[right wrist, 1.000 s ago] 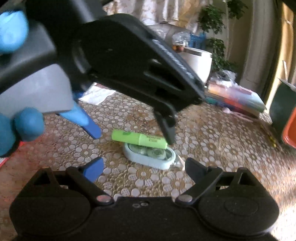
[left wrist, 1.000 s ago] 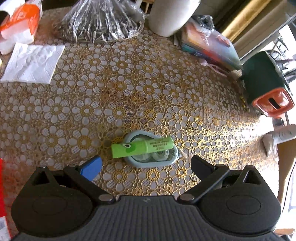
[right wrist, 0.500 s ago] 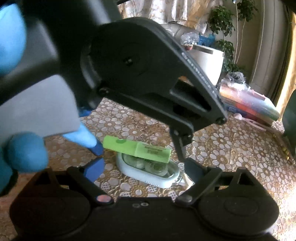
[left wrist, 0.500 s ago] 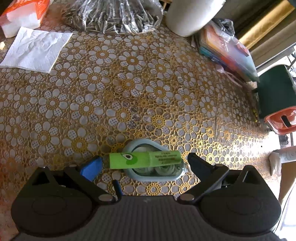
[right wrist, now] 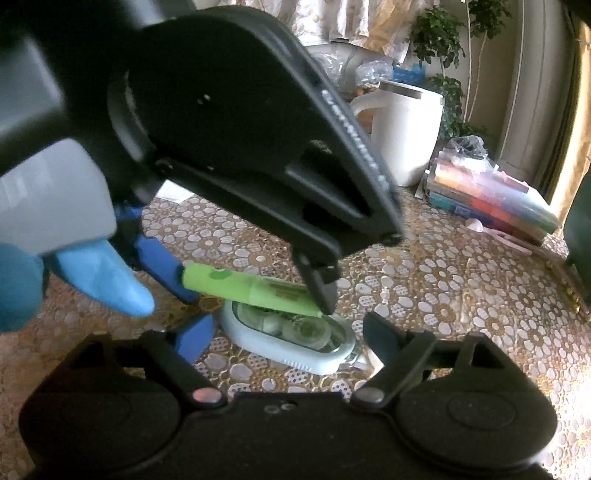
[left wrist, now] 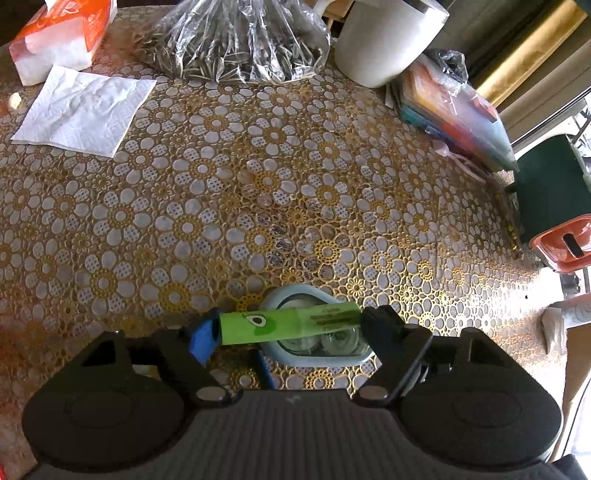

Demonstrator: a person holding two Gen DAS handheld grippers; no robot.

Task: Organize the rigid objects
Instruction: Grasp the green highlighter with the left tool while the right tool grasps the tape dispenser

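A green highlighter (left wrist: 284, 326) lies across a pale blue correction-tape dispenser (left wrist: 295, 360) on the flowered tablecloth. My left gripper (left wrist: 288, 328) points down over it. Its jaws are closing, and the blue pad (left wrist: 203, 339) and the black fingertip (left wrist: 376, 325) touch the highlighter's two ends. The right wrist view shows the same grip on the highlighter (right wrist: 243, 288), with the left gripper (right wrist: 251, 291) above the dispenser (right wrist: 295, 350). My right gripper (right wrist: 288, 339) sits low in front, jaws closing. Its fingers flank the dispenser with small gaps either side.
At the back stand a white mug (left wrist: 384, 40), a clear bag of seeds (left wrist: 240, 40), a tissue pack (left wrist: 62, 33) and a paper napkin (left wrist: 85, 110). Wrapped books (left wrist: 454, 114) lie back right. A green and orange bin (left wrist: 554, 218) stands past the table's right edge. A blue-gloved hand (right wrist: 18, 288) holds the left gripper.
The left jaws have narrowed from wide apart until they meet the highlighter's ends. The right gripper has come closer to the dispenser, and its fingers have drawn in.
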